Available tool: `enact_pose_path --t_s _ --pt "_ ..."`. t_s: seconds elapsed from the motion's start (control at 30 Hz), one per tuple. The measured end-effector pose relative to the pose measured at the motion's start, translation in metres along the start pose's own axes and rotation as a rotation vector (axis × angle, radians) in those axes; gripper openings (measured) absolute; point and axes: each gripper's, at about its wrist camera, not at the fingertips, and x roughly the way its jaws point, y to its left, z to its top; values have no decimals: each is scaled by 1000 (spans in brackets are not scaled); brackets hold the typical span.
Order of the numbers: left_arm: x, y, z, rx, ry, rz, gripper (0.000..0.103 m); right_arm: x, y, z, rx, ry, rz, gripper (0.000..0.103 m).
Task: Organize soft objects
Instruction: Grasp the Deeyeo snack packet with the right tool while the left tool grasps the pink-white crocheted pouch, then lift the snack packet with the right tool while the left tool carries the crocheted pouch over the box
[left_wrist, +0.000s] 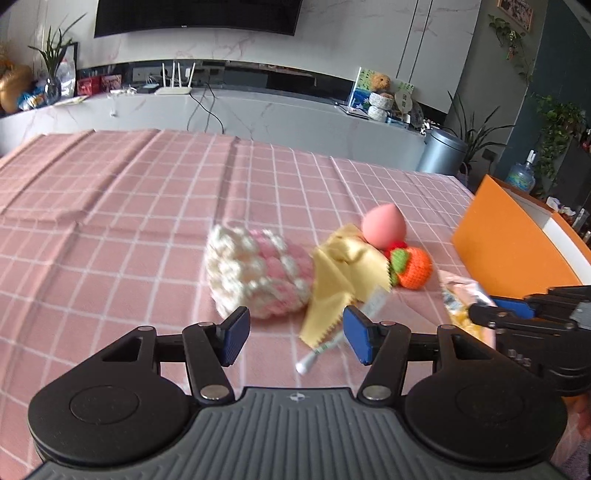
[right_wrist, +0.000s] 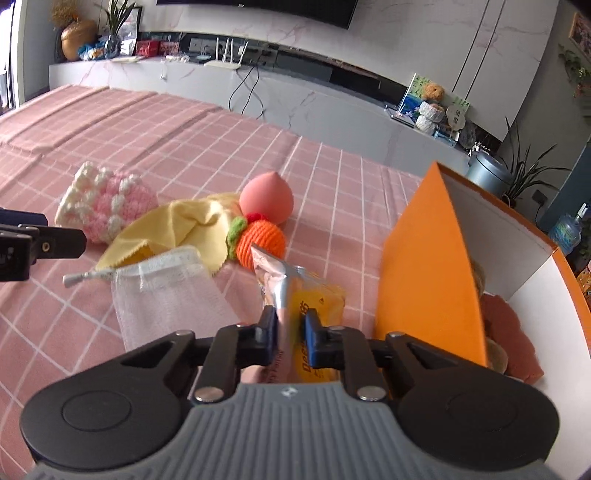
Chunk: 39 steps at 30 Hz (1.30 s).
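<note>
My left gripper (left_wrist: 295, 334) is open and empty, just short of a pink-and-white crocheted pouch (left_wrist: 255, 271) and a yellow cloth (left_wrist: 347, 277). Behind them lie a pink sponge egg (left_wrist: 384, 227) and an orange crocheted fruit (left_wrist: 413, 267). My right gripper (right_wrist: 290, 330) is shut on a pink-and-yellow snack packet (right_wrist: 303, 295), held beside the orange box (right_wrist: 428, 266). In the right wrist view I also see the pouch (right_wrist: 107, 203), cloth (right_wrist: 181, 225), sponge egg (right_wrist: 266, 197), crocheted fruit (right_wrist: 262, 242) and a white mesh bag (right_wrist: 170, 295).
The pink checked tablecloth (left_wrist: 110, 221) covers the table. The orange box (left_wrist: 509, 243) stands at the right, with brownish soft items (right_wrist: 506, 332) inside. A white cord end (left_wrist: 314, 358) lies by my left gripper. A white TV counter (left_wrist: 258, 107) runs behind the table.
</note>
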Motion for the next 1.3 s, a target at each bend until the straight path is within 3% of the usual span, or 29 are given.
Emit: enact_pose_path --t_s 0.2,0.33,0.5,0.6,0.67,0.7,0.9,0.97,1.07,1.3 --pt "17 19 19 -115 -26 56 68 -14 15 18 -38 -101 39 11" --pt "38 25 23 -158 -9 72 66 -3 22 19 -21 -75 90 11" --pt "51 20 18 -143 -14 96 39 7 27 12 -9 -51 133 17" --pt "46 13 16 -113 -39 112 22 5 28 8 -8 -60 136 32" --pt "39 12 16 -110 -57 103 19 1 24 5 29 -86 103 68" --pt "34 11 15 -109 -70 96 18 0 21 5 49 -97 98 72" --pt "2 9 16 -98 -143 87 16 22 5 7 171 33 152 72" --pt "-5 9 15 -104 -143 86 16 31 0 4 230 74 174 63" --pt "-11 10 16 -110 -143 81 15 32 2 3 194 64 178 52" --pt "-26 2 16 -110 -158 74 15 20 -1 5 189 39 190 40"
